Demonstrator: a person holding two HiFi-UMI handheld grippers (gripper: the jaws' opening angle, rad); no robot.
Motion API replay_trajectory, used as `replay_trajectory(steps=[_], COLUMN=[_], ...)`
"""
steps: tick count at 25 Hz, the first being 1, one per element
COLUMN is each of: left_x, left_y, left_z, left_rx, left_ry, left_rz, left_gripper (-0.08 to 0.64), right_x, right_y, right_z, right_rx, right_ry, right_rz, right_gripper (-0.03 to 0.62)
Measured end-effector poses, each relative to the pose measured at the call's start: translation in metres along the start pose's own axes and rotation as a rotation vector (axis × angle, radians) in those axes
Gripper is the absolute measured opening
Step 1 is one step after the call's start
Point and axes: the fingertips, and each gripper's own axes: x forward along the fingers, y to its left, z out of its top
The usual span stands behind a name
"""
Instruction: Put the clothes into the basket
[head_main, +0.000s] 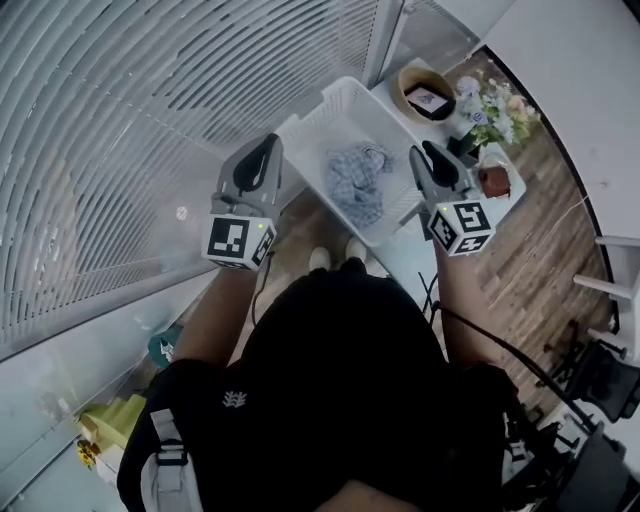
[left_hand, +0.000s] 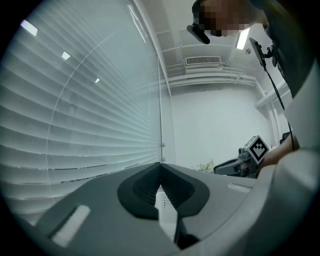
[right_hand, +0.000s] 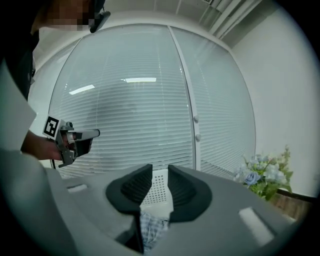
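Note:
A white perforated basket (head_main: 310, 115) stands below me with a blue checked garment (head_main: 355, 180) lying crumpled inside it. My left gripper (head_main: 268, 140) hangs above the basket's left edge, its tips touching and nothing between them (left_hand: 160, 167). My right gripper (head_main: 420, 150) hovers over the basket's right side. In the right gripper view its jaws (right_hand: 160, 170) stand apart with an empty gap; through it I see the basket wall (right_hand: 159, 187) and the checked garment (right_hand: 152, 227) lower down, clear of the pads. Each gripper shows in the other's view (left_hand: 240, 165) (right_hand: 92, 133).
Glass panels with white blinds (head_main: 150, 100) run along the left. Behind the basket, a white table holds a round woven bowl (head_main: 425, 92), a bunch of flowers (head_main: 490, 105) and a small brown pot (head_main: 493, 180). Wooden floor (head_main: 540, 230) lies to the right.

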Motion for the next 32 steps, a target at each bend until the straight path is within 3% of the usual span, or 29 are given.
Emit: replay_trajectory(steps=[5,11,32], left_x=[0.009,0.016,0.021], left_y=[-0.014,-0.026,-0.028], left_z=[0.006,-0.005,-0.024], left_rx=[0.027,0.011,-0.008], left_ry=[-0.028,-0.018,0.019], left_rz=[-0.032,-0.063,-0.073], left_gripper=[0.006,0.006,0.005], right_x=[-0.020,-0.041,-0.036], right_y=[-0.020,-0.037,-0.040], right_z=[-0.002,-0.007,-0.029], right_rx=[0.030,0.033,0.027], right_ry=[-0.009,-0.019,0.029], right_rz=[-0.064,-0.120,-0.140], right_gripper=[0.094,0.005,0.002])
